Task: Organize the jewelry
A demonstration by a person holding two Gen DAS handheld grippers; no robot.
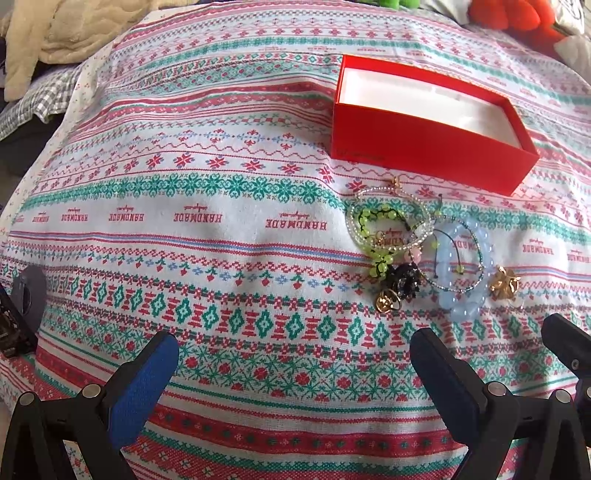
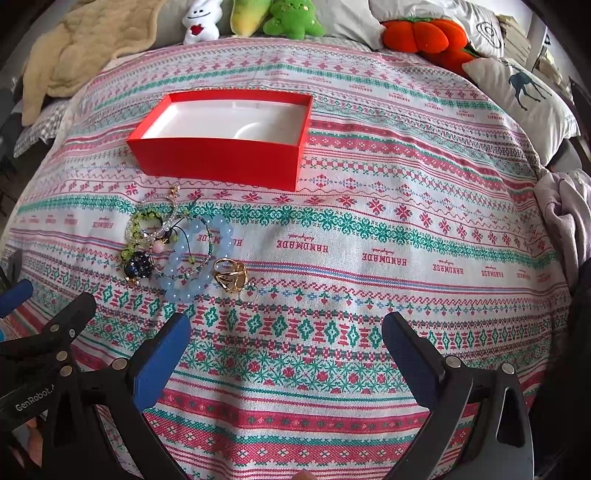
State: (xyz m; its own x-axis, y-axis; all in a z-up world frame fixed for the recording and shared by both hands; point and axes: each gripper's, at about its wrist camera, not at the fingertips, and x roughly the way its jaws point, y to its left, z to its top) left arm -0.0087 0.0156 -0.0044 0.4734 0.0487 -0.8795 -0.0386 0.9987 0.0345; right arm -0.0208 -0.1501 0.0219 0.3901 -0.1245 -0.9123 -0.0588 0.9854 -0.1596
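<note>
A pile of jewelry lies on the patterned cloth: a pale blue bead bracelet (image 1: 466,275) (image 2: 192,260), a green bead bracelet (image 1: 373,221) (image 2: 142,221), a clear bead bracelet (image 1: 417,236), a dark beaded piece (image 1: 404,280) (image 2: 137,267) and gold rings (image 1: 503,282) (image 2: 229,276). An open red box (image 1: 424,144) (image 2: 221,157) with a white, empty inside stands just behind the pile. My left gripper (image 1: 295,354) is open and empty, left of and in front of the pile. My right gripper (image 2: 286,332) is open and empty, right of and in front of it.
The patterned cloth (image 2: 369,229) covers a bed. Plush toys (image 2: 291,18) and an orange cushion (image 2: 424,35) line the far edge. A deer pillow (image 2: 524,96) lies far right, a cream blanket (image 2: 85,48) far left, a grey garment (image 2: 565,218) at right.
</note>
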